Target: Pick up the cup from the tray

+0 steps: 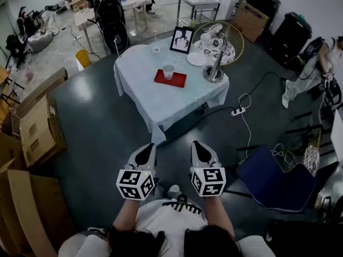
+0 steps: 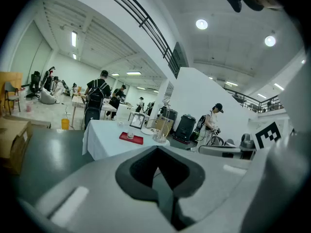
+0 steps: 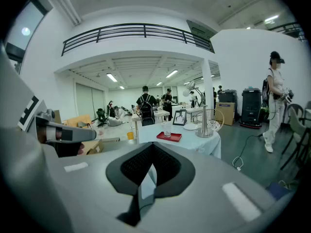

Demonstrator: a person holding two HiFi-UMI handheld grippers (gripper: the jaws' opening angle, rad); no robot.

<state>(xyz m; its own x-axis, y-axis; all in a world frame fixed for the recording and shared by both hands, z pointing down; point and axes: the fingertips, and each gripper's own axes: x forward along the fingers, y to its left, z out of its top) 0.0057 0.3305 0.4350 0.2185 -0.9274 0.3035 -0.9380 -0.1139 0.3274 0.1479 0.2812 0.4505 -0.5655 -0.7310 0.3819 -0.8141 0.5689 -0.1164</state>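
A clear cup (image 1: 168, 71) stands upright on a red tray (image 1: 177, 81) on the white-clothed table (image 1: 161, 103), far ahead of me. Both grippers are held close to my body, well short of the table. My left gripper (image 1: 146, 150) and right gripper (image 1: 199, 148) point toward the table, jaws pressed together with nothing between them. In the left gripper view the cup (image 2: 129, 135) and tray (image 2: 131, 139) look small, beyond the shut gripper (image 2: 158, 176). In the right gripper view the cup (image 3: 167, 131) and tray (image 3: 168, 137) sit above the shut gripper (image 3: 145, 178).
On the table also stand a framed picture (image 1: 181, 39), a white plate (image 1: 196, 58) and a metal lamp (image 1: 214, 71). Cardboard boxes (image 1: 32, 127) line the left side. A blue chair (image 1: 276, 181) is at my right, near a power strip with cable (image 1: 238, 111). A person (image 1: 308, 71) stands at far right.
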